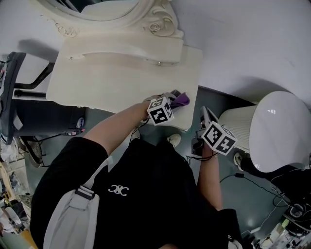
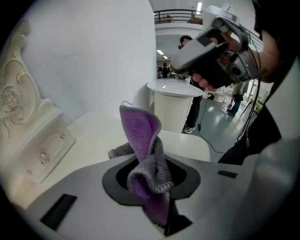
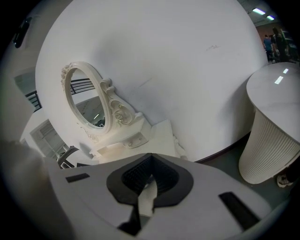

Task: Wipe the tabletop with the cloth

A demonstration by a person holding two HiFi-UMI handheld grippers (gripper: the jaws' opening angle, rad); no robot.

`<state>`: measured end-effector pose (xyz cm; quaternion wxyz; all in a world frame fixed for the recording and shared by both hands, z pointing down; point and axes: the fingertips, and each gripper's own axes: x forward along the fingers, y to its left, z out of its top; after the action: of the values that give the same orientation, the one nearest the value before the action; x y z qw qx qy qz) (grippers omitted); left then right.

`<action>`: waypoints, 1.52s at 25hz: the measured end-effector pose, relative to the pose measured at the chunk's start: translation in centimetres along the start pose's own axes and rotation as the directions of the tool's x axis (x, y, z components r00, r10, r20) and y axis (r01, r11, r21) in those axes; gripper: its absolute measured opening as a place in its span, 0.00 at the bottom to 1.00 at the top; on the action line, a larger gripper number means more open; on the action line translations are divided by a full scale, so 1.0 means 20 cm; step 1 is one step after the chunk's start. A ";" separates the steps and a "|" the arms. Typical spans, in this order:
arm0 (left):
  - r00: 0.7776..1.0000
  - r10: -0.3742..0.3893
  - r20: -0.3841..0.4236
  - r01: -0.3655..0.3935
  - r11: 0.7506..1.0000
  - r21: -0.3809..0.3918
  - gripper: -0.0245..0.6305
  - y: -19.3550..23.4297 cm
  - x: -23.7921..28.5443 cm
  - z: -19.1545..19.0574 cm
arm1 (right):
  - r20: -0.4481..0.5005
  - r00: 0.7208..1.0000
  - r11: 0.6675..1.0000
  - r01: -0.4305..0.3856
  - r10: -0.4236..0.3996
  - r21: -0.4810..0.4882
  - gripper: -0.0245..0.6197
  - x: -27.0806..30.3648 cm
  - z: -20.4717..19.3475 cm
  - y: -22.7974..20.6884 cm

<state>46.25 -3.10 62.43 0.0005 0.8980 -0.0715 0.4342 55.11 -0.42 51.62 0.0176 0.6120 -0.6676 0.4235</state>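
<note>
A purple and grey cloth [image 2: 143, 154] stands bunched up between the jaws of my left gripper [image 2: 151, 190], which is shut on it. In the head view this gripper [image 1: 174, 99] holds the cloth [image 1: 182, 100] over the front right corner of the white dressing tabletop [image 1: 112, 80]. My right gripper [image 1: 205, 115] is off the table, just right of that corner and above the floor. Its jaws [image 3: 146, 194] look shut with nothing between them. In the left gripper view, the right gripper [image 2: 213, 51] shows at the upper right, held in a hand.
An ornate oval mirror [image 1: 104, 9] with a raised drawer ledge [image 1: 126, 51] stands at the back of the table. A white ribbed round pedestal [image 1: 277, 129] stands on the floor to the right. A dark chair [image 1: 19, 102] is at the left. Cables [image 1: 257, 187] lie on the floor.
</note>
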 end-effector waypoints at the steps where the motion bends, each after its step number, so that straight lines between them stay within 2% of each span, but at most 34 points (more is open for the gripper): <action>1: 1.000 -0.017 0.005 0.017 1.000 0.002 0.18 -0.04 -0.02 -0.02 | 0.001 1.000 1.000 -0.005 0.005 -0.003 0.06 0.02 0.00 0.04; 4: 0.997 -0.076 0.013 0.076 0.997 -0.013 0.18 -0.11 -0.07 -0.09 | 0.003 1.000 1.000 -0.026 0.026 -0.004 0.06 0.10 -0.03 0.16; 7: 0.994 -0.112 0.019 0.113 0.990 -0.083 0.18 -0.13 -0.15 -0.17 | -0.010 0.999 0.999 -0.031 0.031 -0.012 0.06 0.16 -0.08 0.29; 12: 0.999 -0.026 0.028 0.031 0.973 -0.227 0.18 0.02 -0.23 -0.34 | -0.028 0.999 0.998 -0.047 0.046 -0.041 0.06 0.27 -0.18 0.48; 16: 0.999 0.033 0.033 -0.018 0.928 -0.372 0.18 0.17 -0.28 -0.46 | -0.048 0.997 0.995 -0.060 0.056 -0.081 0.06 0.37 -0.21 0.57; 19: 0.996 0.079 0.034 -0.055 0.894 -0.444 0.18 0.26 -0.35 -0.54 | -0.058 0.996 0.992 -0.074 0.068 -0.104 0.06 0.41 -0.22 0.65; 21: 0.992 0.117 0.041 -0.081 0.863 -0.499 0.18 0.33 -0.40 -0.62 | -0.066 0.995 0.989 -0.088 0.081 -0.115 0.06 0.43 -0.23 0.70; 26: 0.972 0.231 0.035 -0.156 0.753 -0.639 0.18 0.52 -0.59 -0.84 | -0.090 0.991 0.982 -0.107 0.094 -0.156 0.06 0.49 -0.26 0.81; 30: 0.955 0.297 -0.005 -0.223 0.704 -0.674 0.18 0.65 -0.74 -1.06 | -0.113 0.986 0.976 -0.140 0.122 -0.167 0.06 0.56 -0.30 0.91; 32: 0.941 0.338 -0.029 -0.263 0.673 -0.691 0.18 0.71 -0.83 -1.18 | -0.121 0.983 0.972 -0.157 0.137 -0.173 0.06 0.59 -0.33 0.97; 35: 0.915 0.400 -0.056 -0.310 0.607 -0.732 0.18 0.83 -1.00 -1.37 | -0.132 0.979 0.967 -0.175 0.153 -0.183 0.06 0.64 -0.36 1.06; 38: 0.878 0.469 -0.095 -0.373 0.546 -0.751 0.18 0.96 -1.18 -1.59 | -0.147 0.978 0.965 -0.178 0.151 -0.192 0.06 0.69 -0.41 1.14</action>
<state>4.61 -17.12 62.69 0.2620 0.7956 -0.4570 0.2992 28.59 -9.13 52.05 0.0886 0.5203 -0.7535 0.3920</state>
